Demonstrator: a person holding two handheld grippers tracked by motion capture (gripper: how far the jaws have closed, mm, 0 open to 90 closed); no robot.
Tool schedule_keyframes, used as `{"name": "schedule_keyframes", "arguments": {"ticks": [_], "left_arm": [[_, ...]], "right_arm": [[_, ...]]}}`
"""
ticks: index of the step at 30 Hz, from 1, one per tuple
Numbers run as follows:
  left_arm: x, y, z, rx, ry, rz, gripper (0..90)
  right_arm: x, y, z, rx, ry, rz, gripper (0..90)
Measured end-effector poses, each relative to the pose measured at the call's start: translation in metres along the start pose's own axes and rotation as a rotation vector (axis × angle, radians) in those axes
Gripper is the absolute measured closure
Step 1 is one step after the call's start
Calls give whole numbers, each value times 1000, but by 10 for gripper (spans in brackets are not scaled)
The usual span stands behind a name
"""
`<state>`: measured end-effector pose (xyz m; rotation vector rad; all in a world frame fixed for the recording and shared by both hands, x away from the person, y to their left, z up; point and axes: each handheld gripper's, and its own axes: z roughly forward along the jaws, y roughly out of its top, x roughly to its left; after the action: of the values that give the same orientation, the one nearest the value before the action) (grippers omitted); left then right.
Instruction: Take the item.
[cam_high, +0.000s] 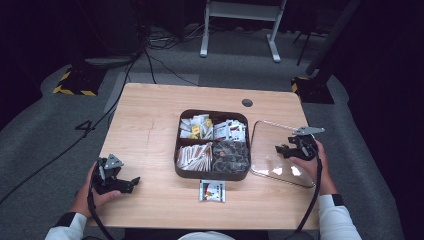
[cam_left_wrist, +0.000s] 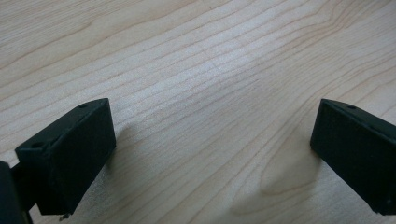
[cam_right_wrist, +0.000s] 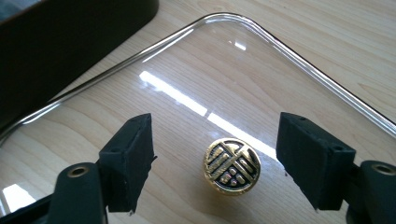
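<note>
Wooden desk (cam_high: 150, 115) carries a divided box (cam_high: 212, 145), its clear lid (cam_right_wrist: 261, 79) laid aside. Right tongs (cam_right_wrist: 215, 163) are spread around the lid's knob (cam_right_wrist: 232, 165), seemingly for lifting. Left tongs (cam_left_wrist: 210, 154) are rested open, empty.

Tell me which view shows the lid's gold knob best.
The right gripper view: the gold knob sits close and sharp on the clear lid, between the open right claw. The high view shows the lid small, its knob hidden.
</note>
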<state>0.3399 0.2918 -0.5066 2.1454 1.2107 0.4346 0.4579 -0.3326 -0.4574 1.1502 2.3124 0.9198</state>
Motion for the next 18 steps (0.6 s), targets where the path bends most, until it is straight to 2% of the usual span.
{"name": "schedule_keyframes", "arguments": {"ticks": [11,15,18], "left_arm": [[0,0,0,0,0,0,3],[0,0,0,1,-1,1,2],[0,0,0,4,-4,1,1]], "right_arm": [[-13,-12,11,33,-10,33,315],[-12,-17,18,54,-25,0,363],[-13,-19,21,54,-17,7,404]]}}
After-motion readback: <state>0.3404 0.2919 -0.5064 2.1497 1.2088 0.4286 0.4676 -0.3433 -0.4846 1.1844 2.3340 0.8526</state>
